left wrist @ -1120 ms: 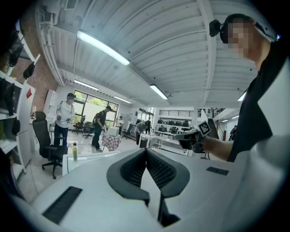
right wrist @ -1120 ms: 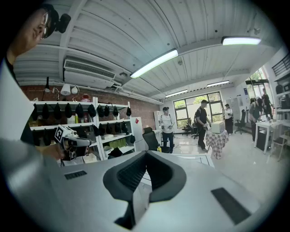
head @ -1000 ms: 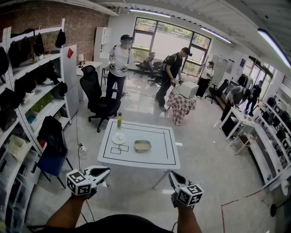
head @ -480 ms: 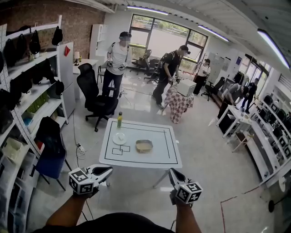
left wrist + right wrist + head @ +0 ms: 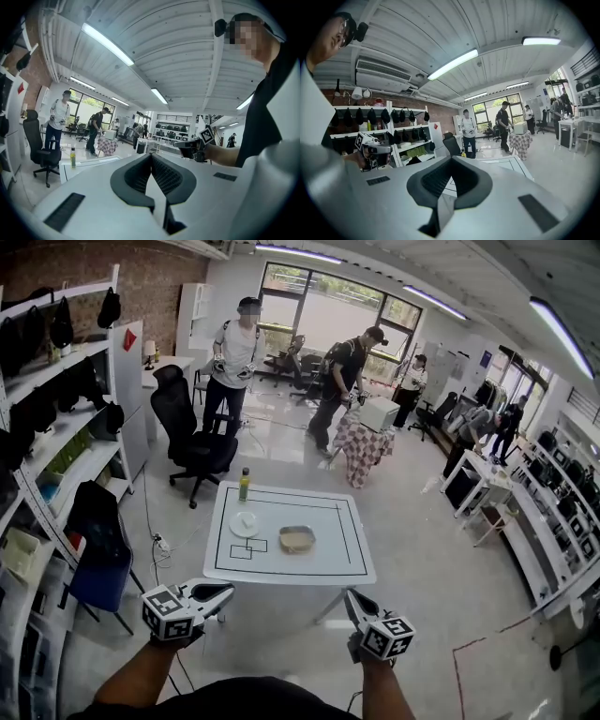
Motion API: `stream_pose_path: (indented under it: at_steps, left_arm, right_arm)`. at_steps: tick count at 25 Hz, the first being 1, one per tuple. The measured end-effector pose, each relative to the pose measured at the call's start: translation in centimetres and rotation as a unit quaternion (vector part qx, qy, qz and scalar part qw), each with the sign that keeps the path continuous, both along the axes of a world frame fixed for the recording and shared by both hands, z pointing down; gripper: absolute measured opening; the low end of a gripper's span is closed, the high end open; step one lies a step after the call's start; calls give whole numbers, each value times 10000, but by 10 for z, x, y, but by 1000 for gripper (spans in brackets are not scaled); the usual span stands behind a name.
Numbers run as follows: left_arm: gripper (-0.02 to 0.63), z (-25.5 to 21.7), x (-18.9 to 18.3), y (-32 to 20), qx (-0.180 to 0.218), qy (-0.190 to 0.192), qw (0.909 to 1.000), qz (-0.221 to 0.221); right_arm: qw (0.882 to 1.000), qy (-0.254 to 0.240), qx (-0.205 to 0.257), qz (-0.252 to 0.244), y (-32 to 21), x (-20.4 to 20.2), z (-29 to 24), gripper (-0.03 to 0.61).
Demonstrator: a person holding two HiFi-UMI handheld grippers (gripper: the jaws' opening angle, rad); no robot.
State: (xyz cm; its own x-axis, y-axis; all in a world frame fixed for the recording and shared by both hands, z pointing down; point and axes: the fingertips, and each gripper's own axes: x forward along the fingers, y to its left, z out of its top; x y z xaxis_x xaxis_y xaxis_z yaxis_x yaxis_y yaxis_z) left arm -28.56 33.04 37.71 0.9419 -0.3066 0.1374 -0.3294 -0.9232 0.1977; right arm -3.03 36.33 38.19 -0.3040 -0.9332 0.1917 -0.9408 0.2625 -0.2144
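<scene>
While the left gripper [image 5: 225, 590] and right gripper [image 5: 352, 597] hang with jaws pressed together on nothing, well short of the white table [image 5: 349, 563] at twelve o'clock, the bowl [image 5: 297, 539] at its centre risks being shoved rather than gripped should the jaws arrive unopened.

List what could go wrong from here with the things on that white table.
1. The left gripper and right gripper are both shut, empty and well short of the table. Reaching in without opening them would likely shove things rather than grip them.
2. The bottle stands upright at the far-left corner, close to the edge. A nudge could tip it off.
3. The blue chair stands left of the table and may catch a step or an elbow.
</scene>
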Motion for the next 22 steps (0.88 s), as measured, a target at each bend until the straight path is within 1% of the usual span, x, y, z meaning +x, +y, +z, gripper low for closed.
stream_pose_path:
  at_steps: [5, 9, 11, 13, 17, 22]
  left_arm:
    - [23, 12, 13, -20, -248, -43, 9997, 59]
    - [23, 21, 29, -41, -230, -140, 9996, 46]
    - [23, 20, 43, -51, -245, -169, 9995, 48]
    - [23, 25, 53, -65, -277, -211, 9994, -1]
    - [23, 30, 77, -98, -374, -325, 9987, -82]
    - [23, 38, 105, -148, -452, -219, 9984, -276]
  right_arm:
    - [10000, 34, -89, -24, -22, 8, 13, 17]
    - [9991, 273, -287, -171, -37, 27, 42, 17]
    - [9990, 189, -369, -177, -50, 38, 49, 17]
    - [9990, 49, -406, -152, -65, 50, 52, 17]
    - [9985, 285, -405, -231, -102, 82, 69, 17]
    - [9987, 315, -329, -228, -155, 113, 66, 17]
